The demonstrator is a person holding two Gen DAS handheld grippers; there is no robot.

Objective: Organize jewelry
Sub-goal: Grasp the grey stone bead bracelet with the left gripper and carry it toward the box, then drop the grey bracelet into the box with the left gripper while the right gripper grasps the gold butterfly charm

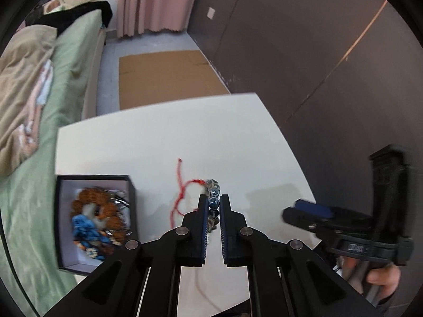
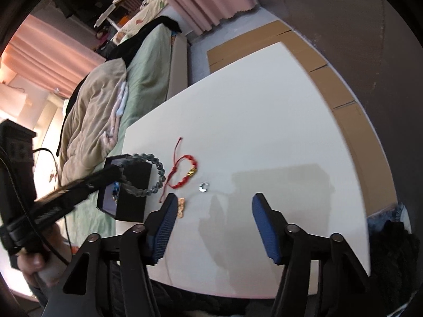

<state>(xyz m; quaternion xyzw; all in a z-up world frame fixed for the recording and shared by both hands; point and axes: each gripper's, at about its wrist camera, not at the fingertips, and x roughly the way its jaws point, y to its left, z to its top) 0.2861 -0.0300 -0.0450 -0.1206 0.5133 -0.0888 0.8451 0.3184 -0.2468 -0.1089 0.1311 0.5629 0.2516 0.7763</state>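
Note:
My left gripper (image 1: 213, 198) is shut on a grey-blue glass bead bracelet (image 1: 213, 203), which hangs as a loop (image 2: 149, 175) from its tips above the black jewelry box (image 2: 132, 200). The box (image 1: 66, 185) stands open at the table's left edge, holding brown and blue beaded pieces (image 1: 92, 222). A red cord bracelet (image 2: 185, 171) with a gold charm lies on the white table (image 2: 264, 105). Near it lie a small silver ring (image 2: 203, 187) and a small golden piece (image 2: 181, 207). My right gripper (image 2: 214, 211) hovers open over the table just short of them, with nothing between its pads.
A bed with a green sheet (image 1: 68, 66) and a beige quilt (image 2: 90, 121) runs along the table's left side. Flattened cardboard (image 1: 164, 79) lies on the floor beyond the table. A dark wall (image 1: 304, 52) stands to the right. A hand (image 1: 380, 277) holds the right gripper's handle.

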